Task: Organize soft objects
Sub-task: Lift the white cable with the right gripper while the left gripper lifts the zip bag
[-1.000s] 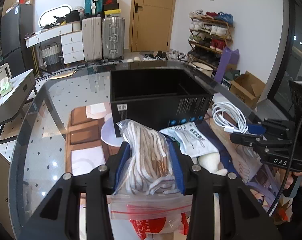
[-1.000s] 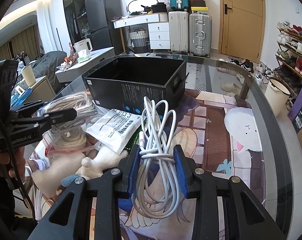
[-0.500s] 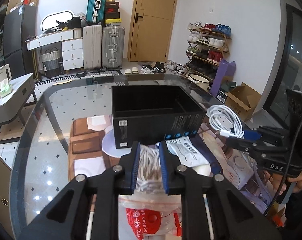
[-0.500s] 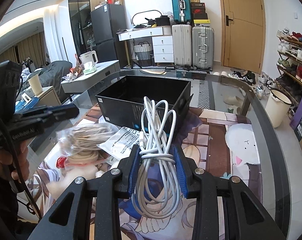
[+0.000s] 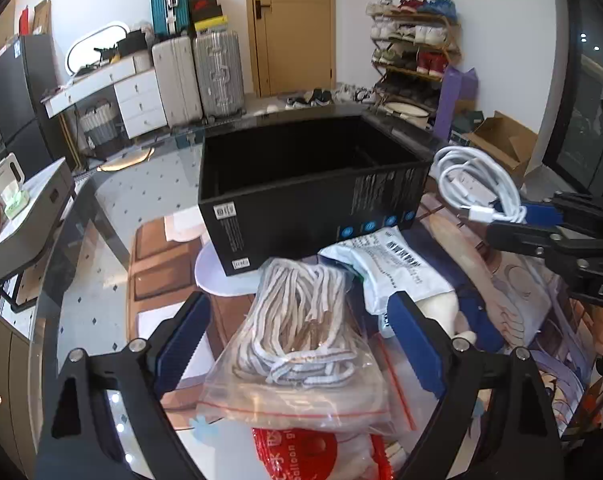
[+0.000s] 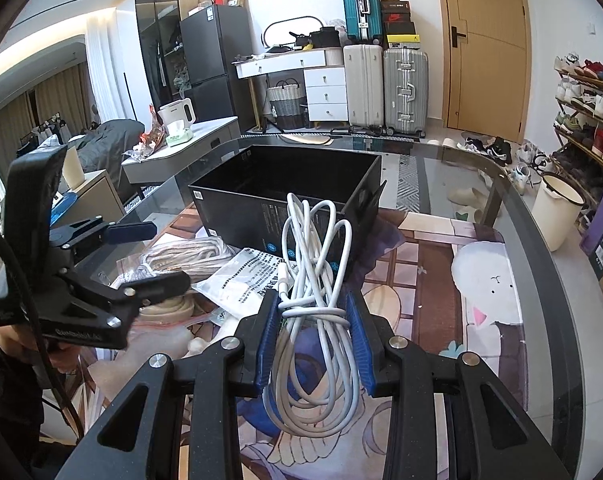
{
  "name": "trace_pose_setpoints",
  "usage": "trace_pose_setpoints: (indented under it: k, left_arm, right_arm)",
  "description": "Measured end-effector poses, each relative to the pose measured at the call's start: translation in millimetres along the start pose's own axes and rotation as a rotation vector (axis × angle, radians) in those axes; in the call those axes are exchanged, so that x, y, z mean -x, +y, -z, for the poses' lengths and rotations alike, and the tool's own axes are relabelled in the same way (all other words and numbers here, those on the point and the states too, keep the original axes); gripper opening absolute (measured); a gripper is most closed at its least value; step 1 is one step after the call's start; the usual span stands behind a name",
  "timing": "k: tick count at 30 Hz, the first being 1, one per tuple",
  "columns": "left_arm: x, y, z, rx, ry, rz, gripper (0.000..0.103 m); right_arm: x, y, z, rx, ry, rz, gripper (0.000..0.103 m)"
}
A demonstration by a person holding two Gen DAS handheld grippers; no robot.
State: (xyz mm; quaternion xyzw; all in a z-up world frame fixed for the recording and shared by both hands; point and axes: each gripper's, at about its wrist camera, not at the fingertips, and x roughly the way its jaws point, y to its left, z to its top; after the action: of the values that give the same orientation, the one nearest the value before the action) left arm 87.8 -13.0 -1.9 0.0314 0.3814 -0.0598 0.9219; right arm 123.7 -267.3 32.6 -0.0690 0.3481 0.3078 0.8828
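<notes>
A clear zip bag of striped rope [image 5: 297,340] lies on the pile in front of the open black box [image 5: 313,200]. My left gripper [image 5: 299,304] straddles the bag; its jaws are opening wide and the blue pads [image 5: 181,340] stand clear of the plastic. My right gripper [image 6: 313,316] is shut on a bundle of white cable [image 6: 313,264], held up before the black box [image 6: 285,196]. In the left wrist view the right gripper [image 5: 513,220] and its white cable [image 5: 473,184] hover right of the box. The left gripper [image 6: 169,254] shows at the left of the right wrist view.
A white printed pouch [image 5: 393,276], a cream plush toy [image 5: 441,312] and a red-printed balloon bag [image 5: 301,452] lie around the rope bag. All rest on a printed mat over a glass table [image 6: 541,280]. Suitcases, a shoe rack and a side table stand beyond.
The left jaws held the rope bag a second ago, then closed narrow above it, and now stand wide on either side of it, lower down. The right gripper keeps the cable still.
</notes>
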Motion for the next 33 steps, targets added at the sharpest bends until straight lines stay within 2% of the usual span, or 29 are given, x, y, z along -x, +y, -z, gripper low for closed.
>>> trace_pose_setpoints:
  k: [2,3,5,8,14,15,19,22,24,27,31,33]
  left_arm:
    - [-7,3,0,0.009,0.031,0.000,0.087]
    - [-11,4,1,0.008,0.049,-0.001,0.077]
    - [-17,4,4,0.004,0.077,0.001,0.073]
    - [-16,3,4,-0.006,0.065,0.003,0.068]
    - [-5,10,2,0.023,0.036,0.039,0.039]
    - [-4,11,3,0.028,0.033,0.043,0.037]
    - [-2,11,5,0.021,0.040,0.040,0.039]
    - [-5,9,5,0.012,0.051,0.026,0.044]
    - [-10,7,5,0.007,0.067,0.020,0.056]
    - [-20,5,8,0.003,0.092,0.011,0.059]
    - [-24,5,10,0.010,0.099,0.011,0.056]
    - [-23,7,8,0.008,0.089,0.015,0.047]
  right_arm:
    - [-1,-1,0,-0.002,0.004,0.001,0.034]
    - [-1,-1,1,-0.003,0.005,0.001,0.034]
    - [-2,-2,0,-0.004,0.007,0.000,0.034]
    - [-4,-3,0,-0.005,0.011,-0.001,0.034]
    - [-7,-4,0,-0.007,0.015,-0.002,0.034]
    - [-7,-4,0,-0.006,0.013,-0.002,0.034]
    - [-7,-2,0,-0.001,0.007,-0.001,0.034]
    - [-4,0,-1,0.005,-0.003,-0.002,0.034]
    - [-3,1,-2,0.008,-0.007,-0.004,0.034]
    - [-7,0,-2,0.005,0.007,0.000,0.034]
    - [-16,-6,5,-0.014,0.062,0.010,0.034]
    - [-23,-10,10,-0.024,0.093,0.020,0.034]
